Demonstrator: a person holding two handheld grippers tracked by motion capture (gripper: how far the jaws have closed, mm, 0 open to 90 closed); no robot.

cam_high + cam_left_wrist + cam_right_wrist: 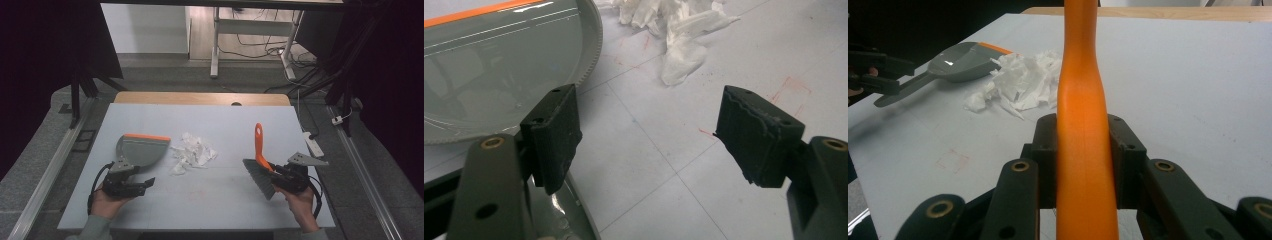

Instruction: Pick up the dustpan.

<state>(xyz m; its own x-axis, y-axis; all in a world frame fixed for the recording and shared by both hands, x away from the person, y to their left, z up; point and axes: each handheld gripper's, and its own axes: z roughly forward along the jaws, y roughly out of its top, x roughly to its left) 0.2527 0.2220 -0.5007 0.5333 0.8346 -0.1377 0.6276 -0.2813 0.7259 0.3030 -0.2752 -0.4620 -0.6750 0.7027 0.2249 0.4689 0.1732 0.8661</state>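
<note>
On the pale table, a grey plastic dustpan with an orange lip (141, 149) faces the crumpled white tissue heap (192, 153). Left gripper (145, 184) stands open beside the pan's handle, ungripped. Right gripper (274, 169) clamps the orange-handled grey brush (259, 165), poised to sweep.

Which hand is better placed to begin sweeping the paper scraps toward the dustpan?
Probably the right. The right gripper is shut on the brush, with the paper scraps between it and the dustpan. The left gripper is open beside the dustpan.
</note>
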